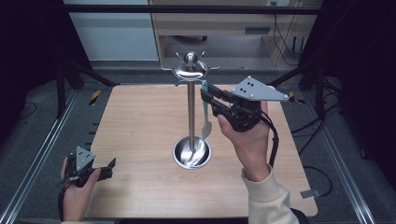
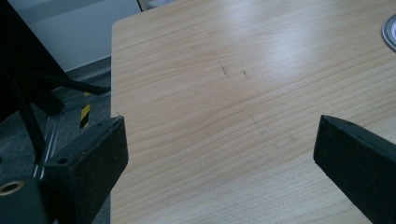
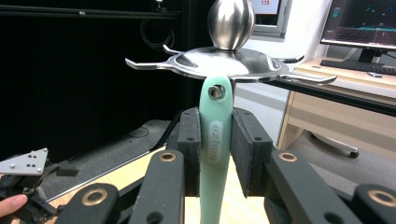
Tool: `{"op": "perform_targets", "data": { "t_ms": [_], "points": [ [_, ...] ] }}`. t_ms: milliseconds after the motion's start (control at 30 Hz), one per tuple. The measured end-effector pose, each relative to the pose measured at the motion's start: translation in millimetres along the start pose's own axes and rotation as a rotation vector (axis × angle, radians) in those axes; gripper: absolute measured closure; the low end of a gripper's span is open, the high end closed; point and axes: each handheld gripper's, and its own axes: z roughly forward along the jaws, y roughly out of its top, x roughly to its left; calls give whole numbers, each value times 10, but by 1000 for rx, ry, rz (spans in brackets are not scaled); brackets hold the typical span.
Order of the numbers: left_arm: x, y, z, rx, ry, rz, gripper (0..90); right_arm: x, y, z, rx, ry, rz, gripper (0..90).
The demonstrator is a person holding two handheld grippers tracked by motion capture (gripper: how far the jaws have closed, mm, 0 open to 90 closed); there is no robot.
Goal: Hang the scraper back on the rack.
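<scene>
The right hand [image 1: 245,140] is raised above the table, forearm angled up; its right gripper [image 1: 205,95] points left, jaws clamped — pads pressing; the left gripper [image 1: 111,165] rests low, jaws wide apart — left hand [image 1: 74,193] wrapped behind.

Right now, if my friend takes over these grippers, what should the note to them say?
Right gripper: shut on the mint-green utensil, held upright by its handle, just under the top disc of the steel hanging stand.
Left gripper: open, holding nothing, low over the near left part of the wooden table.
Done: the utensil is lifted, and the hole in its handle seems to sit at one of the stand's hooks.
Left: check that the hole is really over the hook; I cannot tell. Then open the right gripper and draw it away.
</scene>
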Motion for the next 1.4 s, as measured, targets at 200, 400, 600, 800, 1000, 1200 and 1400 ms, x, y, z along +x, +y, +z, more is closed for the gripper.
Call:
{"op": "perform_targets", "data": {
  "t_ms": [200,400,600,800,1000,1200,1400],
  "points": [
    [4,-8,-1,3,0,-3,28,-4,-5,0,-5,3,2,741],
    [13,-5,17,2,2,-6,28,-12,-17,11,-12,10,8,738],
    [33,7,3,-4,8,-7,28,-20,-16,-17,-8,13,12,656],
    [63,-4,-7,-1,20,-16,28,-95,6,-99,-3,-23,29,536],
    [43,3,-11,0,17,-4,28,-266,-33,-157,21,-156,26,378],
    [82,-16,-30,0,26,-22,27,-429,-87,-202,26,-224,62,287],
    [64,-1,6,2,26,-22,27,-559,-155,-215,49,-259,57,211]
  ]
}}
